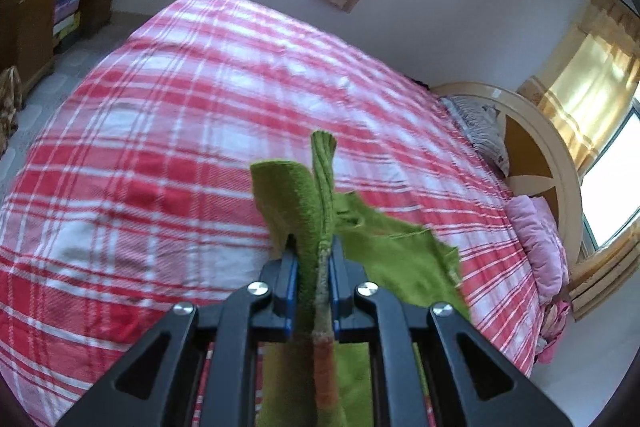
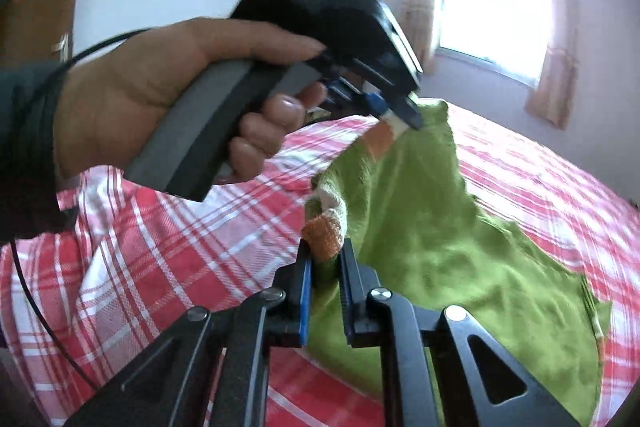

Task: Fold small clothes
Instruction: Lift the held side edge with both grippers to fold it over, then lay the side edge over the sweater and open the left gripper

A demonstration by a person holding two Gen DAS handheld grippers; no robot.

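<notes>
Green fleece fills both my grips: my left gripper [image 1: 314, 251] clamps a bunched fold of the garment [image 2: 432, 227], while my right gripper [image 2: 325, 257] pinches its ribbed orange-and-cream trim. My left hand [image 2: 168, 83] wraps the grey handle, pointing downward. The soft cloth hangs between them above the red checked bedspread [image 1: 160, 131].

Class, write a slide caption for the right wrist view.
Both grippers pinch the green garment above the plaid bed.
</notes>
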